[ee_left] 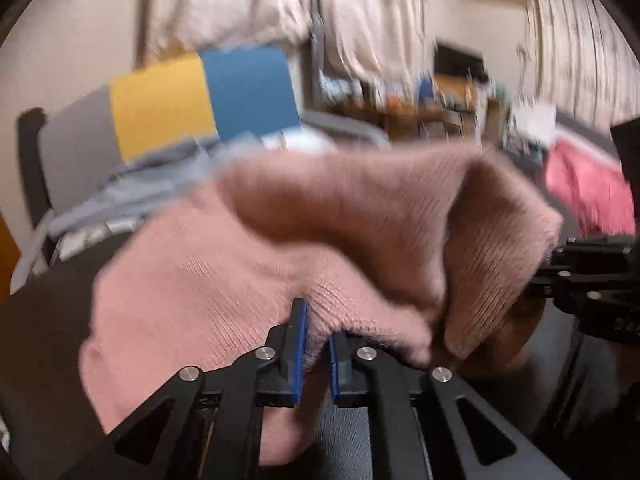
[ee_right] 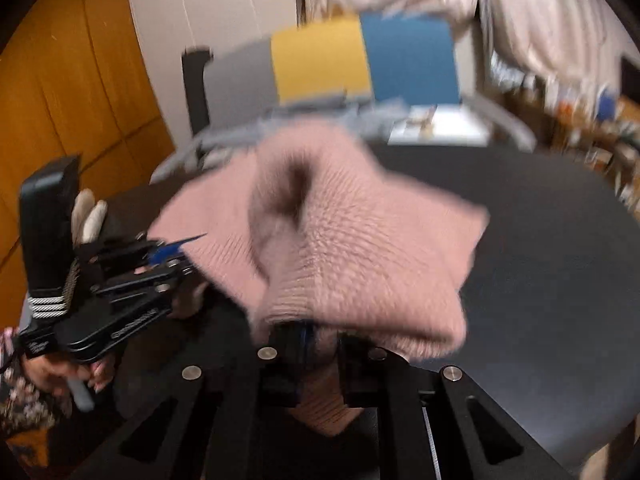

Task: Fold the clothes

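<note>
A pink knit garment (ee_left: 360,208) hangs bunched between both grippers above a dark round table (ee_right: 540,260). In the left wrist view, my left gripper (ee_left: 318,340) has its blue pads (ee_left: 299,320) pinching a fold of the knit edge. My right gripper (ee_left: 560,268) comes in from the right edge and meets the cloth's far corner. In the right wrist view, my right gripper (ee_right: 320,344) is shut on the ribbed hem of the garment (ee_right: 340,240), which drapes over and hides its fingertips. My left gripper (ee_right: 176,252), held in a person's hand, grips the cloth's left corner.
A chair with a grey, yellow and blue back (ee_right: 360,60) stands behind the table, with grey-blue clothes (ee_left: 132,196) lying on it. A red cloth (ee_left: 588,184) lies at the right. An orange wooden door (ee_right: 80,100) is at the left, and pale curtains (ee_left: 360,12) hang behind.
</note>
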`<state>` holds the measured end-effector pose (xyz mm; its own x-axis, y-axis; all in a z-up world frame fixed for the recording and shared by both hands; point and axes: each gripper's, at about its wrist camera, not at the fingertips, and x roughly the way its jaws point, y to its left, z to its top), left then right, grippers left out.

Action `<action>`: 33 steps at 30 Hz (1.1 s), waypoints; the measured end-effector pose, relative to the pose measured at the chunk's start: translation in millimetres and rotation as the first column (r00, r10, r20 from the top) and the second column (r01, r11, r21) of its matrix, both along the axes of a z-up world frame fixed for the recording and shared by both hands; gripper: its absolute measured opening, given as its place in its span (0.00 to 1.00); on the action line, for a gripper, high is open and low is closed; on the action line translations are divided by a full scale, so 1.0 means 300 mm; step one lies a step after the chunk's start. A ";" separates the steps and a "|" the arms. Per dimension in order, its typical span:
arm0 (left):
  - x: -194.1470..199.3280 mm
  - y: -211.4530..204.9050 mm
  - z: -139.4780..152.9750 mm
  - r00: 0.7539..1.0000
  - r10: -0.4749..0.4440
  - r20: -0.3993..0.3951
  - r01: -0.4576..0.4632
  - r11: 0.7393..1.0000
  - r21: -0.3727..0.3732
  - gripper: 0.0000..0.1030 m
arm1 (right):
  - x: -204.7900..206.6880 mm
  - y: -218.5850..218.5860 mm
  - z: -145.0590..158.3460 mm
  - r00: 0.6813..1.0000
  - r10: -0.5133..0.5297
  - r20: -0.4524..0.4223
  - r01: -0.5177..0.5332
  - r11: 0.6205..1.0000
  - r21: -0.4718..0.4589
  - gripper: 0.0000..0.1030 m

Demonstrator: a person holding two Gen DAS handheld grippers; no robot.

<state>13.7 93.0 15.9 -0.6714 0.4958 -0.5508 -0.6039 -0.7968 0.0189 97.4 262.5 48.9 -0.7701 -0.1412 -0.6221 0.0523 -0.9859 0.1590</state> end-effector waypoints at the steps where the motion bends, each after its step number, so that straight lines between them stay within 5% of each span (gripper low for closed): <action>1: -0.003 -0.011 0.049 0.999 0.013 -0.033 -0.012 0.999 0.044 0.04 | -0.024 -0.023 0.037 0.999 -0.010 -0.037 0.011 1.000 0.009 0.12; 5: -0.101 -0.068 0.210 0.996 0.038 -0.076 -0.023 0.983 0.181 0.04 | 0.006 -0.054 0.215 0.982 -0.034 -0.185 0.030 0.999 -0.020 0.10; 8: -0.221 -0.134 0.305 0.996 0.036 -0.081 -0.012 0.959 0.284 0.04 | -0.094 0.022 0.320 0.970 -0.030 -0.243 0.013 0.997 -0.073 0.06; 14: -0.195 -0.244 0.534 0.984 0.035 -0.175 0.041 0.909 0.415 0.04 | -0.209 -0.011 0.477 0.945 -0.015 -0.327 -0.035 0.988 -0.148 0.06; 16: -0.153 -0.270 0.608 0.979 0.025 -0.204 0.068 0.895 0.440 0.04 | -0.187 -0.030 0.450 0.935 -0.006 -0.355 -0.054 0.986 -0.158 0.06; 27: -0.032 -0.300 0.879 0.952 -0.032 -0.306 0.192 0.839 0.509 0.04 | -0.128 -0.059 0.653 0.883 0.061 -0.466 -0.208 0.940 -0.271 0.06; 33: -0.018 -0.288 1.081 0.921 -0.070 -0.384 0.279 0.805 0.524 0.04 | -0.130 -0.167 0.862 0.780 0.162 -0.604 -0.347 0.915 -0.204 0.06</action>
